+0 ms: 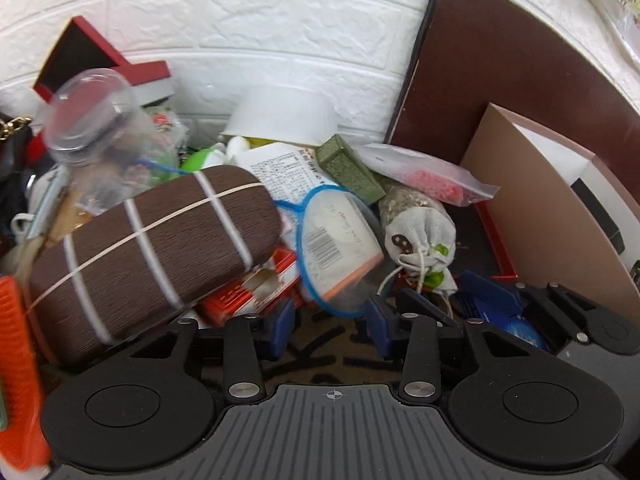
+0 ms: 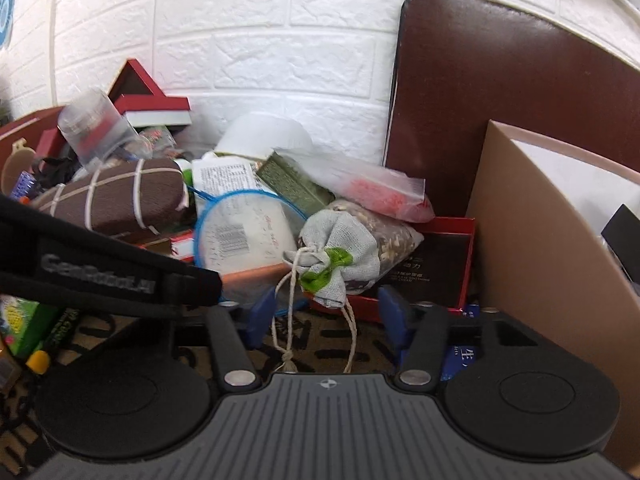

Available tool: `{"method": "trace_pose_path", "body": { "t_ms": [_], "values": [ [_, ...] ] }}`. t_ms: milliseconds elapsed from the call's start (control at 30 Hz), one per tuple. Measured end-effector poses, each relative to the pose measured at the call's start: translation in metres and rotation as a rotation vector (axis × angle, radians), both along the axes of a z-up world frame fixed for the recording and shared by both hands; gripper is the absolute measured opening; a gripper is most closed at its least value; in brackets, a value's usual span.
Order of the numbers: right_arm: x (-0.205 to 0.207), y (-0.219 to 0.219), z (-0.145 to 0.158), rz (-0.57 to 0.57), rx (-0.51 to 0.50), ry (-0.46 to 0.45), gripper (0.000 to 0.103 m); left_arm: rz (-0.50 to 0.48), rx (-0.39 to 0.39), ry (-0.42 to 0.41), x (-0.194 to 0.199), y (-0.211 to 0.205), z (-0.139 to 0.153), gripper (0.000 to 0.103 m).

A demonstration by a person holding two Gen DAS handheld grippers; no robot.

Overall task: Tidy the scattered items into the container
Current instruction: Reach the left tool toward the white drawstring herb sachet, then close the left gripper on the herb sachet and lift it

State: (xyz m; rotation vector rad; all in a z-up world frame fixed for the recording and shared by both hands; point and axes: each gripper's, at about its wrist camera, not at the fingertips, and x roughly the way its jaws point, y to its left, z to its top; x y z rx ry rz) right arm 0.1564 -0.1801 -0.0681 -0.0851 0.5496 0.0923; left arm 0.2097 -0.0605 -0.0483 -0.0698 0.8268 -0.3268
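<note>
A heap of items lies against the white brick wall. A brown striped case [image 1: 152, 252] [image 2: 116, 196] lies on the left of it. Beside it are a blue-rimmed mesh pouch [image 1: 336, 248] [image 2: 244, 236] and a grey cloth drawstring sachet [image 1: 420, 240] [image 2: 340, 256]. A green box [image 1: 350, 168] [image 2: 292, 184] and a clear bag with pink contents [image 1: 428, 180] [image 2: 368, 192] lie behind. My left gripper [image 1: 330, 326] is open and empty, just short of the pouch. My right gripper [image 2: 326, 316] is open, with the sachet's cord lying between its fingers.
A tan open box [image 1: 552, 208] [image 2: 552, 248] stands at the right, in front of a tall dark brown board [image 1: 500, 72] [image 2: 500, 92]. A red tray [image 2: 436, 272] lies under the sachet. A white bowl [image 1: 284, 114], a clear jar [image 1: 96, 116] and red boxes [image 1: 100, 60] lie behind. A patterned mat [image 2: 320, 344] covers the floor.
</note>
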Motion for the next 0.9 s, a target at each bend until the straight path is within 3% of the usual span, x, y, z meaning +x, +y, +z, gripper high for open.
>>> {"method": "trace_pose_path", "body": {
  "t_ms": [133, 200, 233, 467, 633, 900],
  "values": [
    [0.004, 0.003, -0.002, -0.005, -0.031, -0.036, 0.05, 0.03, -0.047, 0.043, 0.015, 0.002, -0.009, 0.054],
    [0.008, 0.003, -0.003, 0.0, -0.038, -0.04, 0.041, 0.036, -0.033, 0.047, 0.02, 0.0, -0.012, 0.044],
    [0.01, 0.002, -0.003, 0.006, -0.039, -0.04, 0.038, 0.033, -0.021, 0.046, 0.021, -0.002, -0.013, 0.031],
    [0.004, -0.003, -0.002, 0.059, -0.015, -0.043, 0.029, 0.03, -0.017, 0.036, 0.005, -0.001, -0.008, 0.006],
    [-0.018, -0.006, 0.007, 0.115, 0.016, -0.042, 0.027, 0.007, -0.033, 0.029, -0.026, -0.002, 0.006, 0.0],
    [-0.09, -0.005, 0.022, 0.199, 0.045, -0.012, 0.027, -0.016, -0.054, 0.04, -0.107, 0.01, 0.02, 0.0]
  ]
}}
